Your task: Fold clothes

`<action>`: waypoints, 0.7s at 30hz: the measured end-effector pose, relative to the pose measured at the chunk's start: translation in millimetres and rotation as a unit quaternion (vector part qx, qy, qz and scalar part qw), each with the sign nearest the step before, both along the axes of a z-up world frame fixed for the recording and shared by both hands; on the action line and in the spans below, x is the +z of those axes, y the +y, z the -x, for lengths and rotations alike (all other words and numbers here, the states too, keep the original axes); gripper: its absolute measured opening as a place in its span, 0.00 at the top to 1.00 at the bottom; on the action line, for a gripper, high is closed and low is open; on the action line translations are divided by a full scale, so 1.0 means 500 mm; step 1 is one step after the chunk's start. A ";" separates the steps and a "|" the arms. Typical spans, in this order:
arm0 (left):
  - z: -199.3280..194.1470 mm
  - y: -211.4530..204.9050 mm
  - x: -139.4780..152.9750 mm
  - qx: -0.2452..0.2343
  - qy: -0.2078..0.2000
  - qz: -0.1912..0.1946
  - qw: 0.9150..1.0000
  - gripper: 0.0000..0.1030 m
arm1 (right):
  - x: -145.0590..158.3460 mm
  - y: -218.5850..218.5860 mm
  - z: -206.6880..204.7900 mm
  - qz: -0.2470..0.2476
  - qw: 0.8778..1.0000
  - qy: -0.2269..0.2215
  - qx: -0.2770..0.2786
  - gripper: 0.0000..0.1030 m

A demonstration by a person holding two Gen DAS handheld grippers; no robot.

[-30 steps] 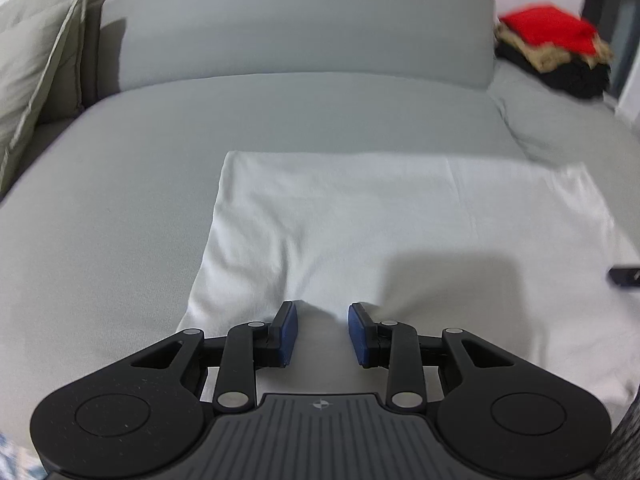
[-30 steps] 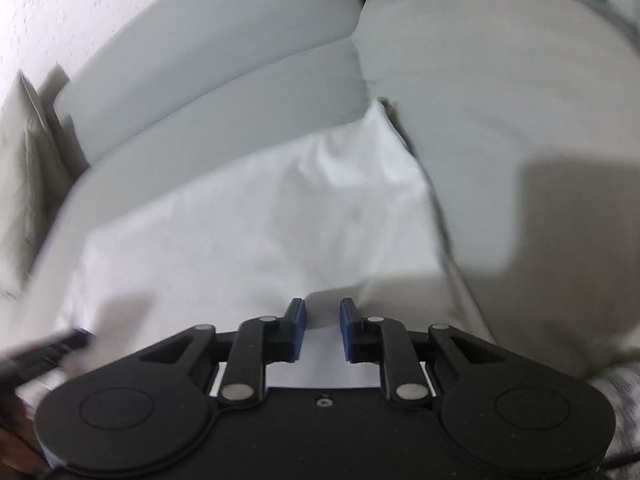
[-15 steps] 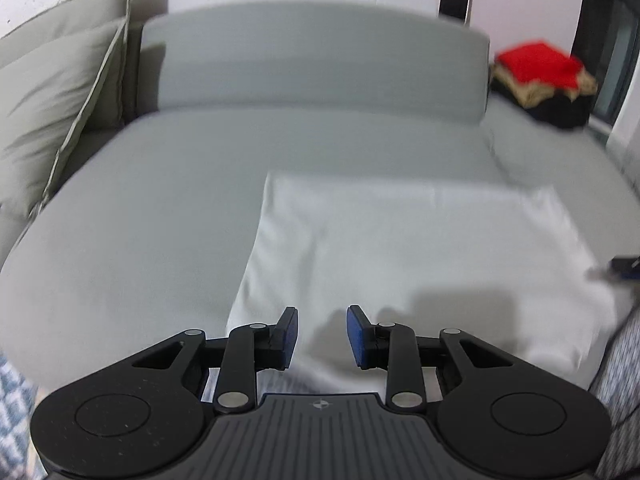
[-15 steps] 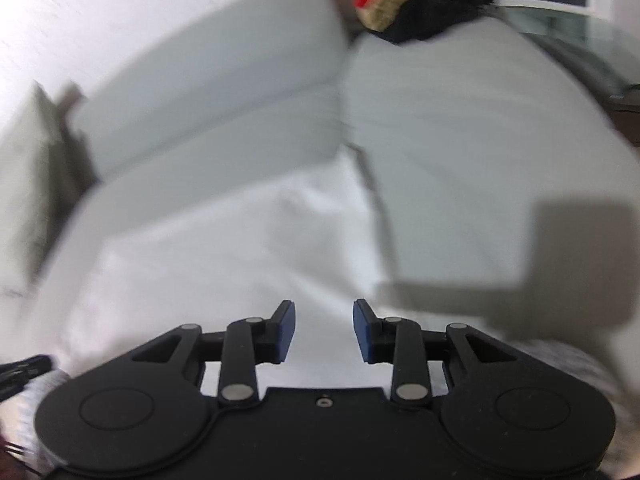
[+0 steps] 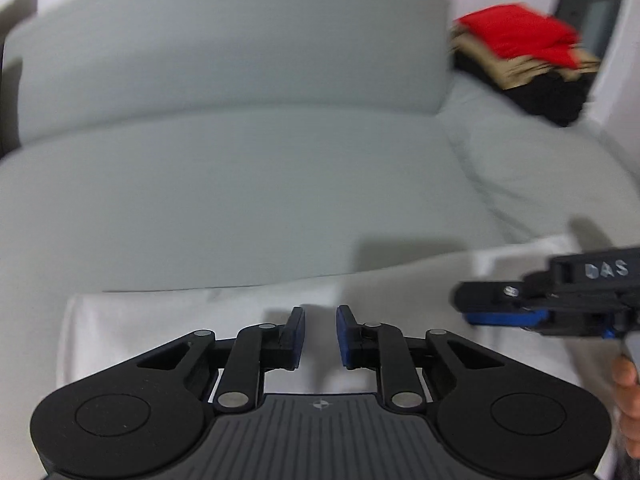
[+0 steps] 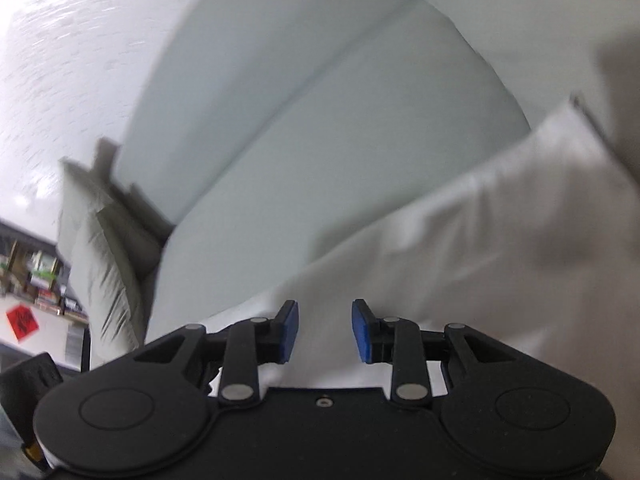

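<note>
White garment (image 5: 168,320) lay flat on sofa (image 5: 240,200); left gripper (image 5: 320,334) and right gripper (image 6: 325,330) both apart, empty. Advise pinching matched edges evenly.

Clothes pile (image 5: 528,60) blurred (white garment (image 5: 200,320) edge-cropped)

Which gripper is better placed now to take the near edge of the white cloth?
Probably the left gripper: it is open and low over the near edge of the white folded cloth. The right gripper, also open, points across the cloth.
</note>
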State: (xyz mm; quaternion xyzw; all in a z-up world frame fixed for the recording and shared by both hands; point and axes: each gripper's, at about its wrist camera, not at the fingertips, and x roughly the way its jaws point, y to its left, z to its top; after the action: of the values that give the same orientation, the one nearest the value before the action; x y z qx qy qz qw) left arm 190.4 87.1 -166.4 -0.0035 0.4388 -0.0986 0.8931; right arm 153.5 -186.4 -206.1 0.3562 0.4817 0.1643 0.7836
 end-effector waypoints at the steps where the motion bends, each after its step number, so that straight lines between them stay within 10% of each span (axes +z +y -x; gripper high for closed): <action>1: -0.017 0.007 -0.014 0.013 -0.001 -0.005 1.000 0.79 | -0.014 -0.009 -0.013 -0.001 1.000 -0.001 -0.014 0.98; 10: 0.011 0.112 -0.002 0.133 -0.045 -0.135 0.981 0.80 | 0.004 -0.134 0.023 0.042 0.988 -0.022 -0.145 0.91; 17: 0.244 0.082 0.118 0.077 -0.081 -0.108 0.988 0.68 | 0.143 -0.082 0.210 0.107 0.991 -0.074 -0.035 0.76; 21: 0.309 0.011 0.088 0.045 -0.059 -0.121 0.990 0.62 | 0.162 0.018 0.284 0.206 0.971 -0.100 0.064 0.59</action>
State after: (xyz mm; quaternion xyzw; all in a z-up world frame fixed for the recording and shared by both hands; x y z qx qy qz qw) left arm 35.8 92.4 -122.4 0.0910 0.3933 -0.0044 0.9149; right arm 11.7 -177.3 -125.3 0.1368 0.4464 0.1460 0.8722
